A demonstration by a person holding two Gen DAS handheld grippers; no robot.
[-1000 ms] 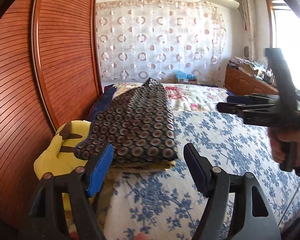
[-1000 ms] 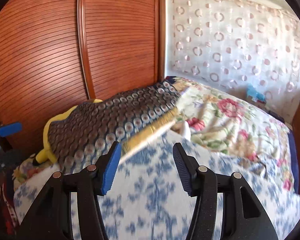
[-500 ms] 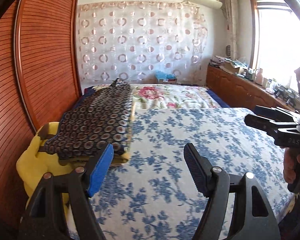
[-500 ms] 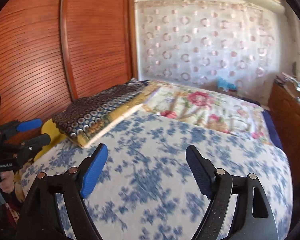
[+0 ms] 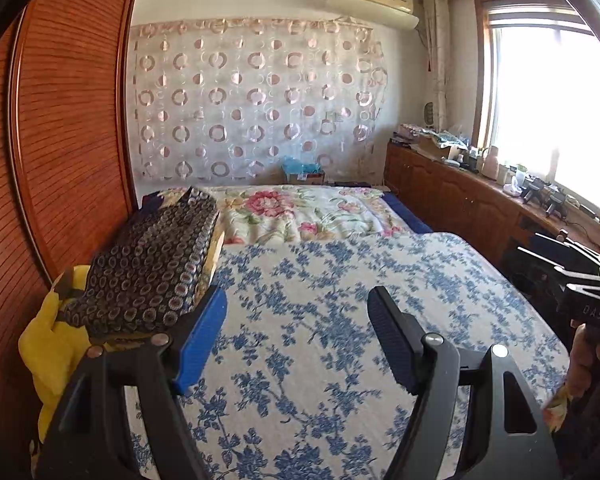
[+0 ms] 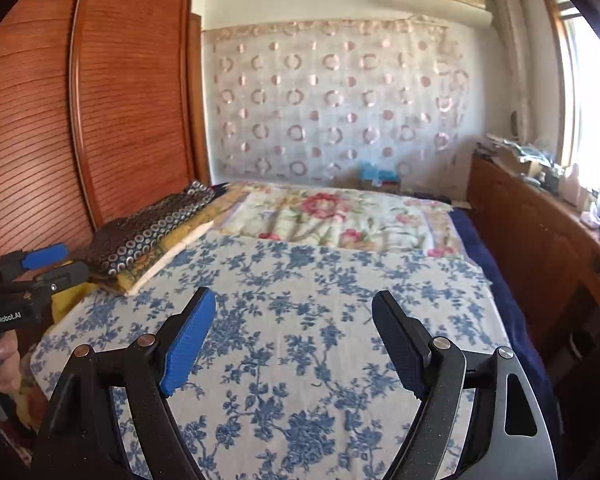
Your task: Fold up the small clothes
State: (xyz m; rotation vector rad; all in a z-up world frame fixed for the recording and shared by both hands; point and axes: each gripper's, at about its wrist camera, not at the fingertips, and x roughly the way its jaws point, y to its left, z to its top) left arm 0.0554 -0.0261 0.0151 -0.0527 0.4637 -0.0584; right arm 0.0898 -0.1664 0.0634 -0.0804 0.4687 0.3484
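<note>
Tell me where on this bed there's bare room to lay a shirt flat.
The blue-flowered sheet is bare from the open right tongs and left tongs back to the pink-flowered blanket. Crowded: the wardrobe side, where the dark patterned folded cloth sits on a pile beside a yellow cloth.
</note>
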